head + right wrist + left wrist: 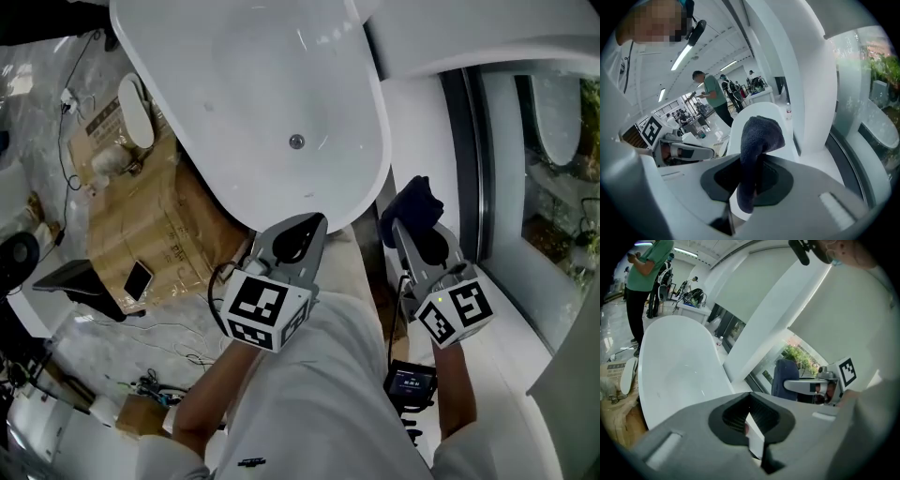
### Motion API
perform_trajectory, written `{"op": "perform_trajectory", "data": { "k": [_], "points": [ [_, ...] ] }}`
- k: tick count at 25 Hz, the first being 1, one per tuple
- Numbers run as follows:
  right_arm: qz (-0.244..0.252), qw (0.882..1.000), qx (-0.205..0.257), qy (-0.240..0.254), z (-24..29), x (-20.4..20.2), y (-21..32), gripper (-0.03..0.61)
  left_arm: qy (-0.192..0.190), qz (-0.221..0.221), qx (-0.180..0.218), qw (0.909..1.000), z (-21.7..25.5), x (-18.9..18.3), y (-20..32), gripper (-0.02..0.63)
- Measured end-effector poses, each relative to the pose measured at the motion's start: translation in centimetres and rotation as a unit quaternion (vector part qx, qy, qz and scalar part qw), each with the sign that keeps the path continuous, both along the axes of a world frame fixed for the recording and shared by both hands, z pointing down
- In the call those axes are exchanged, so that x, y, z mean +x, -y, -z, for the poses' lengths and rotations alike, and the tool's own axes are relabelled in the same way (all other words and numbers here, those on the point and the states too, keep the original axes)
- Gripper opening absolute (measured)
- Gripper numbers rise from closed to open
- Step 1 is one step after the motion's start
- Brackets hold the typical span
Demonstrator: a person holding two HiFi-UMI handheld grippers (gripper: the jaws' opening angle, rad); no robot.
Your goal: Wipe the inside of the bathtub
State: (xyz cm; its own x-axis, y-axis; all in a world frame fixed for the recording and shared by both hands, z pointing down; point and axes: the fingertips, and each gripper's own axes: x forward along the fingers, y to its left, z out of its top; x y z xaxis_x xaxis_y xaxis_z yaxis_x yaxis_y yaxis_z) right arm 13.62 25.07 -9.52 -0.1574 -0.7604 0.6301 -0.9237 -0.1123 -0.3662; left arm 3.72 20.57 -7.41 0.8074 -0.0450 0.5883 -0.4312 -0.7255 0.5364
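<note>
a: where is the bathtub (244, 84) from the cloth?

b: ahead and to the left. the right claw (416, 225) is closed on a dark blue cloth (412, 199), which stands up out of the jaws and folds over. it hangs outside the tub, just beside the right of the near end.

a: and the tub's long axis?

b: it runs from that near end up and away to the left, with the drain (296, 142) near the middle of the floor. i judge the cloth has to go forward and left over the rim, then down.

a: the other arm?

b: the left claw (298, 236) is nearer, just at the near rim, its jaws together with nothing between them.

a: anything you can't see?

b: the far end is cut off at the top of the head view, and the inner wall under the near rim is hidden by the claws. how much cloth sits inside the jaws, i can't tell.
</note>
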Motion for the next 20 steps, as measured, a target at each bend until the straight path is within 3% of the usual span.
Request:
{"op": "perform_trajectory", "data": {
  "k": [6, 11, 20],
  "points": [
    [0.007, 0.999, -0.033, 0.029, -4.0, 3.3, 1.3, 0.052, 0.020, 0.023, 0.001, 0.9995, -2.2, 3.2, 2.4, -0.002],
    [0.018, 0.998, -0.060, 0.021, -8.9, 4.5, 2.2, 0.052, 0.029, 0.036, -0.011, 0.9989, -5.1, 4.8, 3.7, -0.002],
    [-0.021, 0.993, -0.117, 0.027, -15.2, 4.0, 1.4, 0.052, 0.039, 0.004, -0.043, 0.9983, -10.9, 3.7, 3.6, -0.002]
  ]
}}
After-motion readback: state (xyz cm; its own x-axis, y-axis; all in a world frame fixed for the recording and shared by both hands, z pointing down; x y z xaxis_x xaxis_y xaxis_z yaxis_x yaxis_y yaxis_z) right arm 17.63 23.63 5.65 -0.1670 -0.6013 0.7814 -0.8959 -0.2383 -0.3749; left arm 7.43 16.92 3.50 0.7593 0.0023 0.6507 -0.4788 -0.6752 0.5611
